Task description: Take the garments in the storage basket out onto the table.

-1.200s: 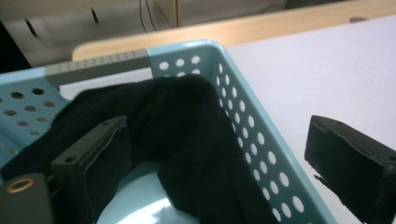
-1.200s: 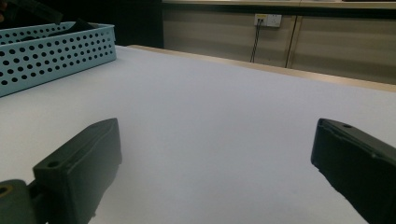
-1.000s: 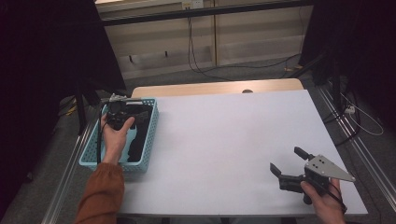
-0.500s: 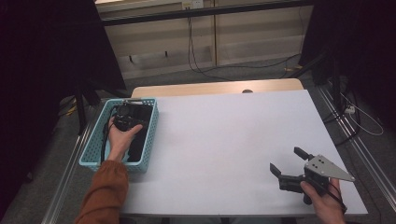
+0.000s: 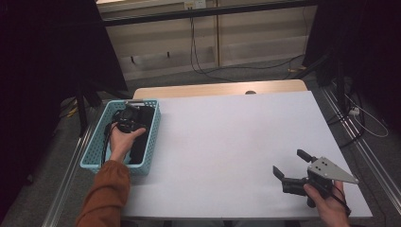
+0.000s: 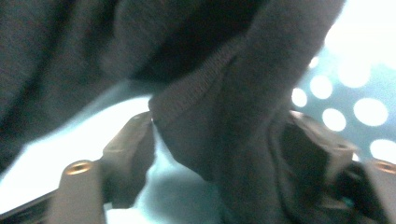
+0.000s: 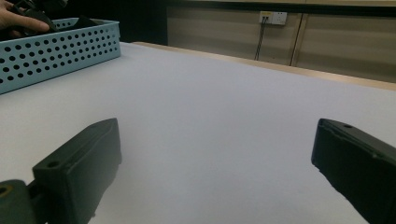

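Note:
A light blue perforated basket point(image 5: 93, 150) stands at the table's left edge with dark grey cloth point(image 5: 143, 135) in it. My left gripper point(image 5: 128, 118) is down inside the basket, held by a hand in an orange sleeve. In the left gripper view its jaws point(image 6: 224, 135) stand apart, with a hemmed fold of the cloth point(image 6: 219, 93) hanging between them. My right gripper point(image 5: 289, 163) rests open near the table's front right corner, nothing between its fingers. From the right gripper view point(image 7: 217, 140) the basket point(image 7: 60, 49) lies far off at the upper left.
The white tabletop point(image 5: 227, 137) stretches between basket and right gripper. A wooden strip point(image 5: 217, 89) runs along the far edge. Cables point(image 5: 203, 61) and dark stands are on the floor behind the table.
My left gripper has shifted slightly right and toward me inside the basket. The right gripper has not moved.

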